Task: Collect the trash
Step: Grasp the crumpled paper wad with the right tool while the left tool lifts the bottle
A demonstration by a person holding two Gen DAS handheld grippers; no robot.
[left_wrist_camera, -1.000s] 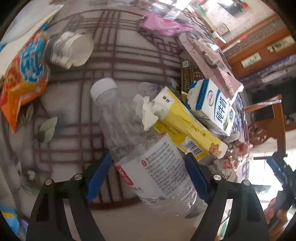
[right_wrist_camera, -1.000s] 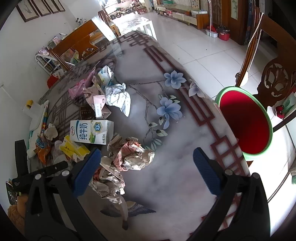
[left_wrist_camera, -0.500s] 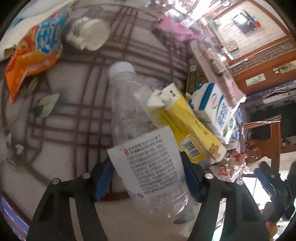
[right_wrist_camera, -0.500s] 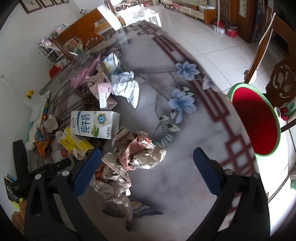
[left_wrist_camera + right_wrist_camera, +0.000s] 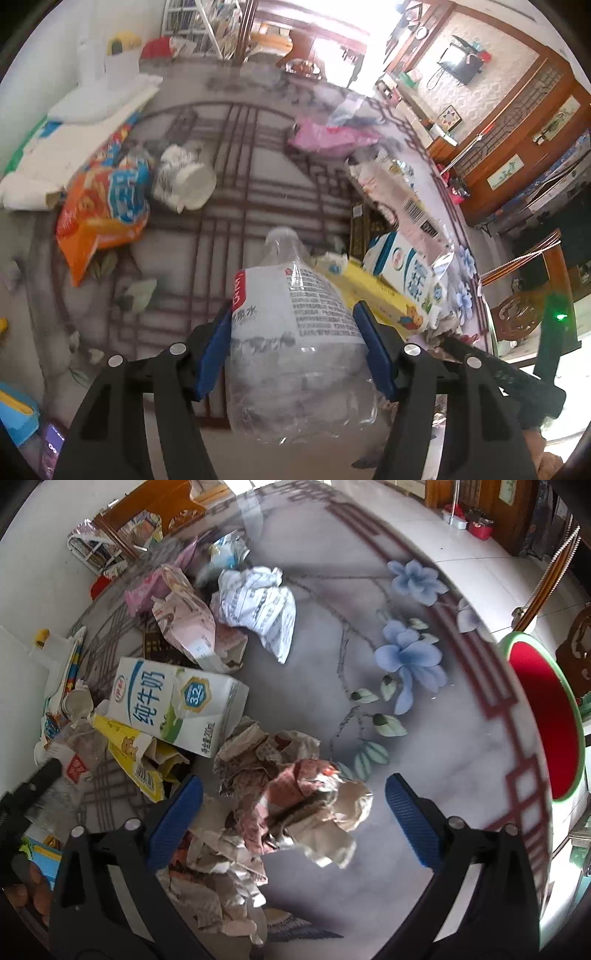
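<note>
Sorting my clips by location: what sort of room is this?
Most likely a home living or dining room: a painted round table strewn with trash, a carved wooden chair, and a wall-mounted television.

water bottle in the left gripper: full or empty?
Empty, as far as can be seen. The water bottle, clamped between the left gripper's blue pads, is see-through with crumpled walls and no liquid line visible.
</note>
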